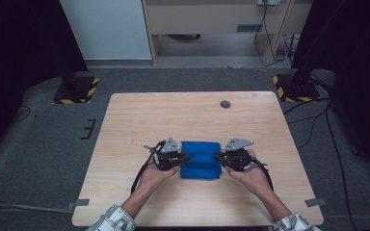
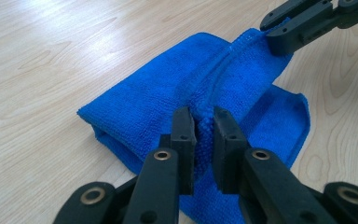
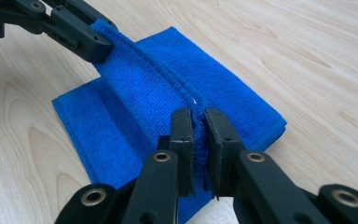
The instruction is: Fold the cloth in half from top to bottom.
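High view shows us the blue cloth (image 1: pixel 200 159) lying folded on the table (image 1: pixel 192 113), a little toward the near edge and about midway between the left and right edges. We hold the left gripper (image 1: pixel 179 158) at the cloth's left end and the right gripper (image 1: pixel 220 157) at its right end, so the two face each other across it.

What matters is the raised hem running from one gripper to the other. Its long axis lies parallel to the table's near edge, and each hand is at its own end of that line, neither nearer than the other.

In the left gripper view we see the jaws of the left gripper (image 2: pixel 204 128) pinched on the hem, with the cloth (image 2: pixel 168 102) bunched between the pads and the other gripper gripping the far end. The right gripper view mirrors this: the right gripper (image 3: pixel 198 127) is clenched on the same ridge of cloth (image 3: pixel 154 93).

The top layer is lifted slightly along that ridge while the rest lies flat. We judge that the next move, whether folding over or opening out, must carry both ends together, square to the hem.
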`<state>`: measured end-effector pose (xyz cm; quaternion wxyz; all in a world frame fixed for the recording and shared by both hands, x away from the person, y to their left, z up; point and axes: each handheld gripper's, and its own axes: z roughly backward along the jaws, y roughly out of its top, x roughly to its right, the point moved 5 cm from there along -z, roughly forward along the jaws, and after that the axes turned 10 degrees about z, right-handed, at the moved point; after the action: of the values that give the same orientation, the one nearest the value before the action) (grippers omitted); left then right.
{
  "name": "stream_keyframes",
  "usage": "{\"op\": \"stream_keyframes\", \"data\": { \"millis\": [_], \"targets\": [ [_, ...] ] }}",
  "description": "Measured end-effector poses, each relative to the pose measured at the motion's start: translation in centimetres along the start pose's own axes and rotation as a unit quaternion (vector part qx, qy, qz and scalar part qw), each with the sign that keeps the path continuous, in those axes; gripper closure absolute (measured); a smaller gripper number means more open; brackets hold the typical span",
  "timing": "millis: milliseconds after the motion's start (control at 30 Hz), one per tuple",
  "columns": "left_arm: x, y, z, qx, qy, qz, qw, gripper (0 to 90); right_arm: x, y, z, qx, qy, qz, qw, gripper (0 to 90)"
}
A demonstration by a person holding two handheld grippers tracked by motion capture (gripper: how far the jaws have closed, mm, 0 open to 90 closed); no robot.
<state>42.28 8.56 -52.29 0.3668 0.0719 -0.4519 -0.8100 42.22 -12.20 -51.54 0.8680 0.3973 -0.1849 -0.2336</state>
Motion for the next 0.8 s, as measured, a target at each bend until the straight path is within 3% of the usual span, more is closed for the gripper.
{"op": "stream_keyframes", "data": {
  "millis": [300,800],
  "targets": [
    [0.2,-1.1,-0.2,-0.011,0.0,0.0,0.9999,73.7,-0.6,-0.9,-0.2,-0.011,0.006,-0.001,0.9999,79.4],
    [0.2,-2.0,-0.2,-0.016,-0.001,-0.001,0.9999,71.2,-1.4,-1.6,-0.2,-0.017,0.012,0.0,0.9998,76.5]
  ]
}}
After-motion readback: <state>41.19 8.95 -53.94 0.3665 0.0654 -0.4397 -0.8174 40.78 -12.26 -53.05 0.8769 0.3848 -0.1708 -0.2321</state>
